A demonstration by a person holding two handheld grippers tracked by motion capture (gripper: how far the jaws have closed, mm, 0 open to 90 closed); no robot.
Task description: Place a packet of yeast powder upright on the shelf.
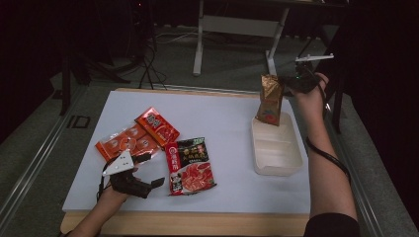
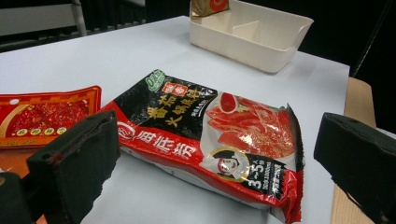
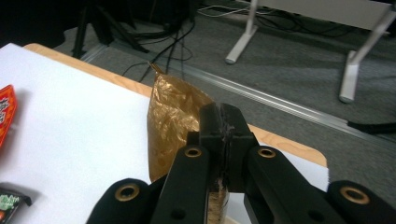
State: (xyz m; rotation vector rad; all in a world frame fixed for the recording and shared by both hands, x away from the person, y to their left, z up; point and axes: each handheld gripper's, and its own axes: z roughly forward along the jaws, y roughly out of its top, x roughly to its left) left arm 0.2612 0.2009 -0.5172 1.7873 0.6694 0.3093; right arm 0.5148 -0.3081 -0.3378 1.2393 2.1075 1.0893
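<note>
A gold foil packet [image 1: 270,98] hangs upright over the far end of the white divided tray [image 1: 276,165]. My right gripper [image 1: 285,83] is shut on its upper right edge. In the right gripper view the jaws [image 3: 223,116] pinch the crinkled gold packet [image 3: 170,121]. I cannot tell whether the packet's bottom touches the tray. My left gripper [image 1: 150,170] rests open near the table's front left. A black-and-red food packet [image 1: 190,165] lies flat just beyond its jaws. The left gripper view has that packet [image 2: 210,135] between the wide-apart pads [image 2: 79,154], untouched.
Two orange-red packets [image 1: 157,126] [image 1: 126,142] lie flat left of centre on the white mat [image 1: 222,113]. A red packet [image 2: 46,114] lies beside the left jaw. The tray [image 2: 252,30] stands at the mat's right side. A desk frame [image 1: 237,29] stands on the floor behind.
</note>
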